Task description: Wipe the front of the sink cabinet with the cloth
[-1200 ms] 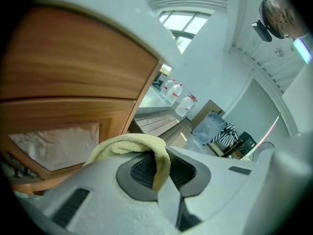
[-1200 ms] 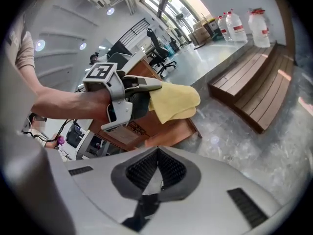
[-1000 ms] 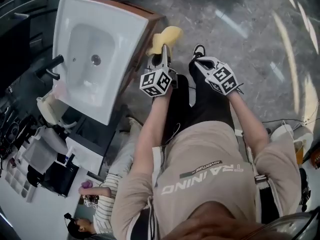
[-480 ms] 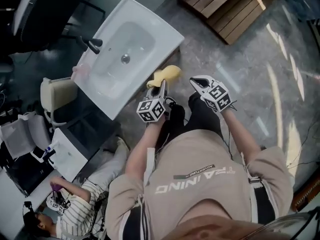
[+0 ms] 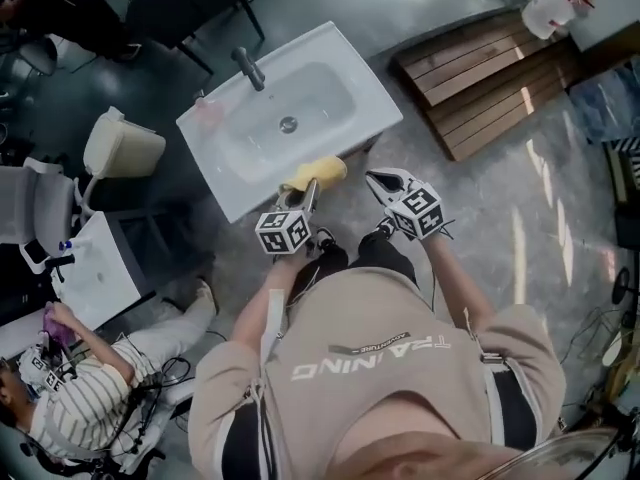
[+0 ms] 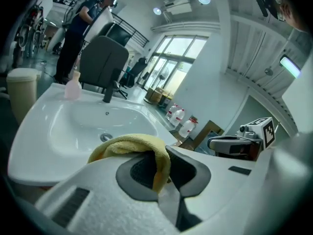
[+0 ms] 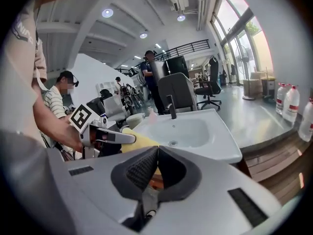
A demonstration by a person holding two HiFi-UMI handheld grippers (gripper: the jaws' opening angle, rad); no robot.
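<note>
Left gripper [image 5: 303, 193] at frame centre, fingers clamped on the yellow cloth [image 5: 318, 172], cloth at the white sink's [image 5: 378, 103] near edge, seemingly touching the cabinet front, right gripper [image 5: 378, 178] just beside, fingers closed together, empty

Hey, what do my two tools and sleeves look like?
Both the left tool and right tool are pale grey tapering shells with dark grey textured pads. Each carries a cube of black-and-white square markers. You wear a beige short-sleeved T-shirt with white lettering.
</note>
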